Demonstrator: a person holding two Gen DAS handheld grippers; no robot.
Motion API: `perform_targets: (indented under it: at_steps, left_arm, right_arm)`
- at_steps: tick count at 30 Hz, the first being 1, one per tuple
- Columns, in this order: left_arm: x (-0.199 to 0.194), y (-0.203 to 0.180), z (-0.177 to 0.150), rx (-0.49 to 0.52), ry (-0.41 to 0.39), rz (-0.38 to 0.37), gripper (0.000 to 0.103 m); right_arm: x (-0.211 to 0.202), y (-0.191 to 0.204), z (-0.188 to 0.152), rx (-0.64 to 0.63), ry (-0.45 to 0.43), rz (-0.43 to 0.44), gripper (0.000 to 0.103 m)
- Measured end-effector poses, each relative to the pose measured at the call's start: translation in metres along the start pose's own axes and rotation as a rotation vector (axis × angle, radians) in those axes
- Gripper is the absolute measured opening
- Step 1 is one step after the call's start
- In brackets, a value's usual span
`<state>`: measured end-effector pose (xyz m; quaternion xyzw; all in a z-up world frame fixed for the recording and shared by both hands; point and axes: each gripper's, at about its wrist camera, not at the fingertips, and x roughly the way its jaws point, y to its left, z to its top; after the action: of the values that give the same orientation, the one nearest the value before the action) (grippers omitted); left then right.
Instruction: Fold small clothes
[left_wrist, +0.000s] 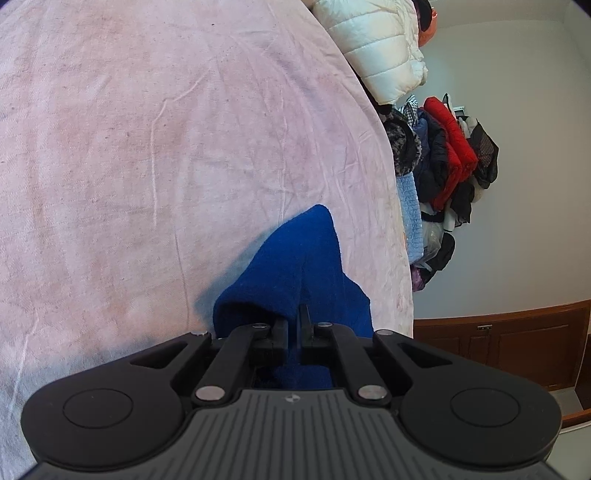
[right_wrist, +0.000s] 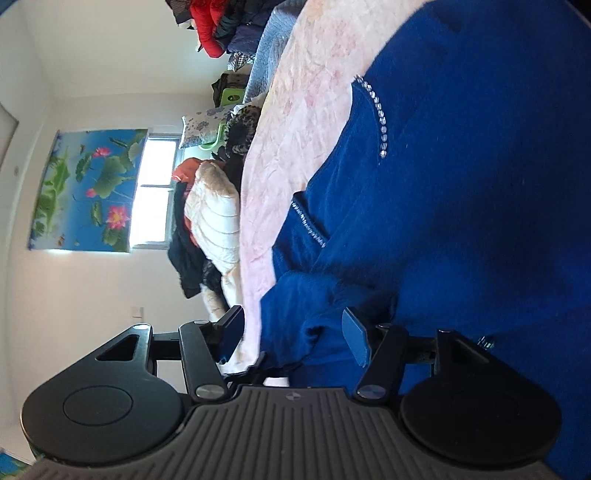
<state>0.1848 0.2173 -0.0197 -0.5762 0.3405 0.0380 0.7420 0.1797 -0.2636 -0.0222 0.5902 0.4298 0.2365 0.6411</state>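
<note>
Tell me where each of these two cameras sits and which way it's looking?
Left wrist: sits on the left tongs, looking across the pink bed cover; they are shut on the blue garment.
Right wrist: sits on the right tongs, rolled sideways, facing the window; they are open around blue cloth.
Shared: the garment, bed cover, white puffer jacket, red jacket.

Left tool (left_wrist: 294, 325) clamped; right tool (right_wrist: 293, 332) spread.
</note>
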Motion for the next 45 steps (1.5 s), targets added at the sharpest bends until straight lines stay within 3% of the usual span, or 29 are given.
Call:
perform_targets:
  at_steps: [2,6,8,12,18,20,21,24,31,33,35,37,38,39,40,42,45]
  left_arm:
    - [0.0,0.001,0.001,-0.01,-0.019,0.014,0.003]
    - [0.004,0.007,0.004,-0.041,-0.008,0.028,0.003]
    - [0.005,0.009,0.005,-0.045,-0.005,0.032,0.003]
    - [0.006,0.012,0.005,-0.05,-0.001,0.035,0.003]
    - [0.008,0.01,0.004,-0.036,0.001,0.028,0.003]
    - [0.009,0.011,0.004,-0.041,0.003,0.034,0.003]
    - [0.01,0.011,0.004,-0.043,0.003,0.034,0.003]
    - [0.011,0.012,0.005,-0.046,0.002,0.043,0.003]
    - [0.012,0.011,0.006,-0.042,0.006,0.046,0.003]
    - [0.013,0.011,0.005,-0.04,0.009,0.047,0.003]
    - [0.015,0.009,0.005,-0.026,0.017,0.049,0.003]
    - [0.017,0.008,0.003,-0.017,0.029,0.047,0.004]
    - [0.018,0.008,0.002,-0.015,0.034,0.044,0.004]
    - [0.019,0.009,0.001,-0.014,0.034,0.045,0.004]
    - [0.019,0.009,0.001,-0.014,0.033,0.047,0.003]
    - [0.021,0.011,0.0,-0.024,0.034,0.044,0.003]
    - [0.022,0.011,-0.002,-0.014,0.036,0.047,0.003]
  right_arm:
    - [0.003,-0.001,-0.003,0.04,0.017,0.032,0.062]
    - [0.01,-0.014,-0.003,0.162,0.019,0.039,0.074]
    - [0.015,-0.026,-0.003,0.238,0.008,0.029,0.073]
    - [0.022,-0.037,-0.007,0.29,-0.035,0.017,0.058]
    - [0.022,-0.045,-0.007,0.328,-0.069,-0.006,0.045]
    - [0.022,-0.047,-0.004,0.323,-0.075,-0.024,0.036]
    - [0.023,-0.047,-0.004,0.31,-0.072,-0.038,0.028]
    - [0.024,-0.044,-0.005,0.269,-0.067,-0.072,0.019]
    - [0.018,0.002,0.001,-0.067,-0.127,-0.222,0.014]
    - [0.018,0.026,0.003,-0.217,-0.134,-0.258,0.014]
    - [0.011,0.059,0.003,-0.394,-0.166,-0.24,0.014]
    - [-0.004,0.098,-0.008,-0.663,-0.22,-0.22,0.012]
    - [-0.008,0.107,-0.016,-0.822,-0.229,-0.281,0.009]
    - [-0.005,0.101,-0.012,-0.856,-0.176,-0.348,0.007]
    - [-0.005,0.084,0.0,-0.777,-0.117,-0.395,0.007]
    - [-0.015,0.049,0.02,-0.612,-0.098,-0.446,0.015]
    - [-0.043,0.022,0.029,-0.456,-0.125,-0.353,0.016]
